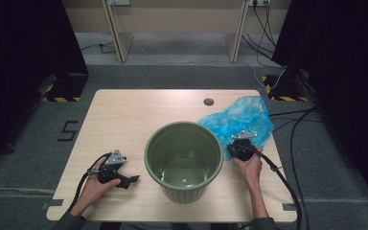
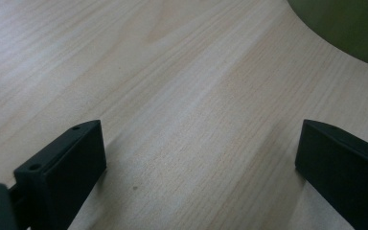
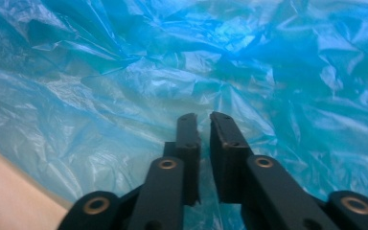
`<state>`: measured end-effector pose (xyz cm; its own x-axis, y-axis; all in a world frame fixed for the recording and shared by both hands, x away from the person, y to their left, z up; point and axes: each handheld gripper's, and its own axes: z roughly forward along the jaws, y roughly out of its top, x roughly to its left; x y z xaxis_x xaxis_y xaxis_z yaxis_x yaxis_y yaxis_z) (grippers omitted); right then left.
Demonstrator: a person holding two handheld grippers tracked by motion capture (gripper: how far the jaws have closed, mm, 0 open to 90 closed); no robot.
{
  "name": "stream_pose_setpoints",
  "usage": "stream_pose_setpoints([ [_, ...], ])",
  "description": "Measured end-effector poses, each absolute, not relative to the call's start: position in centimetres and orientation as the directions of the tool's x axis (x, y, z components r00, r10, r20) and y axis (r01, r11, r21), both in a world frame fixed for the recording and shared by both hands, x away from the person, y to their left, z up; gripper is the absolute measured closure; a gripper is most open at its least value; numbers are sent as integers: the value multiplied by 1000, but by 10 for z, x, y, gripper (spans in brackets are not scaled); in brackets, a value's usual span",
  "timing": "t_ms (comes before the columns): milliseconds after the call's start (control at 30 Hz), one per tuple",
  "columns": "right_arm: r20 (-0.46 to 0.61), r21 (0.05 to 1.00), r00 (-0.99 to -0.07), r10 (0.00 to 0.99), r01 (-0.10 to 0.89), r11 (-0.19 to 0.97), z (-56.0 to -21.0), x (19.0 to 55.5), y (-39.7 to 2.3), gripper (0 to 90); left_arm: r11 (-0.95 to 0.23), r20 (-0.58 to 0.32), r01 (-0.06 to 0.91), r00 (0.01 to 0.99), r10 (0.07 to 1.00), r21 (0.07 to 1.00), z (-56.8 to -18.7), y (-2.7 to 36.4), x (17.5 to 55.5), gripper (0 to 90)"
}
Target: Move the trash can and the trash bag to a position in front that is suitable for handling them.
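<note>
A crumpled blue plastic bag (image 1: 239, 120) lies on the far right part of a pale wooden table (image 1: 124, 120), just behind and to the right of a green bucket (image 1: 184, 160). The bag's near edge touches the bucket's rim on that side. Seen from the right gripper view, the bag (image 3: 124, 96) is a wall of wrinkled, glossy film (thin enough that light shows through it).

The right gripper (image 1: 237, 143) is held at the bag's near edge, beside the bucket, pointing into the plastic. Its jaws are nearly together in the right gripper view (image 3: 205, 120), with a narrow slit between them; whether any film is pinched in that slit I cannot tell.

The bucket stands upright near the middle of the table, open and ribbed around its lower wall.

On the left, well apart from the bucket, the left gripper (image 1: 127, 181) rests low over bare wood in the person's hand. Its jaws stand wide apart with nothing between them, the bucket's (image 2: 345, 28) curved green side showing in the corner beyond.
</note>
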<state>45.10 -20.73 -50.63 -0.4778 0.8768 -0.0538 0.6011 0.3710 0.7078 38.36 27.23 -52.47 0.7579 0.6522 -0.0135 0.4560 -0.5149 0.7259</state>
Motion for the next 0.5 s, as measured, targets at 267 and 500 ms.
stream_pose_setpoints([
  [267, -104, 688, -459, 883, 607, 396, -499, 436, -251, 818, -515, -14, 456, 758, 652, 726, -525, 272, 384, 23],
  [500, -44, 765, -387, 921, 579, 281, -477, 420, -251, 449, -515, -12, 456, 758, 653, 726, -525, 272, 384, 21],
])
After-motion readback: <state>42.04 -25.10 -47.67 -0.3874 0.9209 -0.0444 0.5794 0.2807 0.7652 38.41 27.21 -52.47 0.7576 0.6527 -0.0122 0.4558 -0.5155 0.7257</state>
